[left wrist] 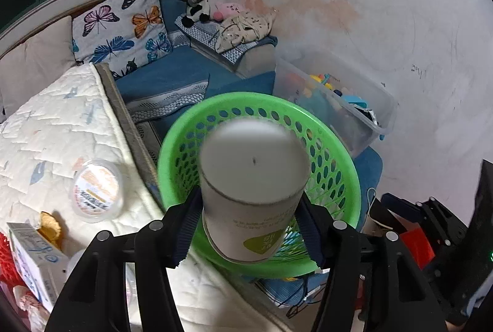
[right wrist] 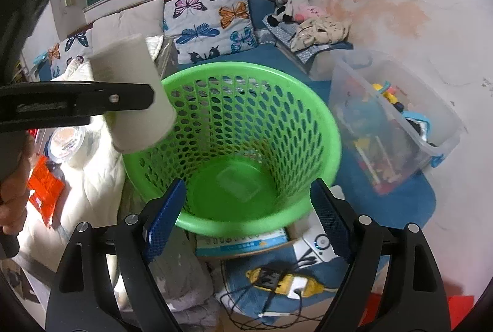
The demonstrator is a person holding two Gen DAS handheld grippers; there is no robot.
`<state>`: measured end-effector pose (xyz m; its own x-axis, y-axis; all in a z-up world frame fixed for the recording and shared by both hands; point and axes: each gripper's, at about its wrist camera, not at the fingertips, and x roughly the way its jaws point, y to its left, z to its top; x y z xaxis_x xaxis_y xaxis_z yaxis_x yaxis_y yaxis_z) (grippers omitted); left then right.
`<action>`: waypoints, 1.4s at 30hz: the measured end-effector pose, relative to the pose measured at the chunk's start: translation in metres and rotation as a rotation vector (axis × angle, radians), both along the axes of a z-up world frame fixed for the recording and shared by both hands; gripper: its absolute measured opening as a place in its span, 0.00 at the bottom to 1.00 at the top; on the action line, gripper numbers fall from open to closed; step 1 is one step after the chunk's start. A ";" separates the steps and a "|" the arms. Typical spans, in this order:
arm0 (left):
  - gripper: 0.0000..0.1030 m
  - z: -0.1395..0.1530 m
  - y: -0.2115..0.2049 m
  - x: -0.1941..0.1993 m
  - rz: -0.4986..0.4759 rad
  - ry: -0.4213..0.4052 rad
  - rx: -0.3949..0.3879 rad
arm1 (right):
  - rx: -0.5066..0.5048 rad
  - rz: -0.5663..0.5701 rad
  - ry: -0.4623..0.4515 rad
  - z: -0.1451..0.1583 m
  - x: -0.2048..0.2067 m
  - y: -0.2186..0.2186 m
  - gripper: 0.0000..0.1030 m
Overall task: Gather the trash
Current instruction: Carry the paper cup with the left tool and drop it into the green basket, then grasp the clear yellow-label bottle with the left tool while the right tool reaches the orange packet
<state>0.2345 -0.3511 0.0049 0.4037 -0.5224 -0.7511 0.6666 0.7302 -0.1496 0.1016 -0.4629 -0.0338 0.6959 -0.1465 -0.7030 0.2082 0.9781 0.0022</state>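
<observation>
A white paper cup [left wrist: 252,178] with a green logo sits bottom-forward between my left gripper's [left wrist: 246,205] ribbed pads, which press on its sides. It hangs over the near rim of the green perforated basket [left wrist: 172,147]. The right wrist view shows the same cup [right wrist: 135,91] tilted at the basket's [right wrist: 308,104] left rim, held by the left gripper's black finger [right wrist: 117,98]. My right gripper [right wrist: 246,187] stands open and empty above the basket's near side. A clear plastic tray [right wrist: 238,181] lies on the basket floor.
A round lidded tub [left wrist: 97,190] and a carton [left wrist: 34,258] lie on the white quilt to the left. A clear toy bin [right wrist: 394,122] stands right of the basket. A yellow power strip [right wrist: 283,279] with cables lies on the blue mat below. A hand [right wrist: 12,202] grips the left tool.
</observation>
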 end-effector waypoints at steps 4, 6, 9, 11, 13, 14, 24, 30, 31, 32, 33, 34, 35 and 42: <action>0.70 0.001 -0.004 -0.008 0.001 -0.011 -0.001 | -0.008 -0.001 -0.011 0.003 -0.009 0.000 0.80; 0.70 0.002 -0.006 -0.011 -0.001 -0.016 0.005 | -0.006 -0.001 -0.017 0.004 -0.013 0.001 0.80; 0.70 0.006 0.001 -0.018 0.008 -0.035 0.008 | 0.000 0.004 -0.024 0.006 -0.018 0.002 0.80; 0.70 0.011 0.011 -0.022 0.029 -0.051 0.012 | 0.003 0.010 -0.029 0.008 -0.021 0.005 0.80; 0.70 0.016 0.023 -0.027 0.055 -0.065 0.009 | 0.007 0.018 -0.034 0.010 -0.024 0.011 0.80; 0.70 0.018 0.031 -0.029 0.068 -0.072 0.006 | 0.008 0.022 -0.037 0.011 -0.026 0.014 0.80; 0.70 0.030 0.122 -0.049 0.290 -0.116 0.029 | 0.047 0.079 -0.061 0.018 -0.034 0.049 0.80; 0.70 0.029 0.186 -0.051 0.505 -0.159 0.096 | 0.055 0.133 -0.069 0.021 -0.032 0.076 0.80; 0.71 0.028 0.197 -0.049 0.540 -0.154 0.107 | 0.055 0.141 -0.070 0.022 -0.032 0.080 0.80; 0.72 0.027 0.207 -0.048 0.576 -0.147 0.116 | 0.055 0.148 -0.071 0.022 -0.032 0.084 0.80; 0.73 0.025 0.218 -0.046 0.612 -0.140 0.124 | 0.057 0.156 -0.072 0.022 -0.031 0.087 0.80; 0.73 0.023 0.229 -0.044 0.652 -0.135 0.137 | 0.058 0.164 -0.074 0.023 -0.029 0.090 0.80; 0.74 0.020 0.238 -0.043 0.685 -0.129 0.148 | 0.060 0.170 -0.075 0.023 -0.028 0.093 0.80; 0.75 -0.004 0.293 -0.032 0.850 0.017 0.154 | 0.071 0.216 -0.079 0.025 -0.020 0.111 0.80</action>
<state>0.2029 -0.0578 0.0012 0.5994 0.0603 -0.7982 -0.1170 0.9931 -0.0128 0.0814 -0.3515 -0.0092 0.7591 0.0595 -0.6483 -0.0092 0.9967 0.0808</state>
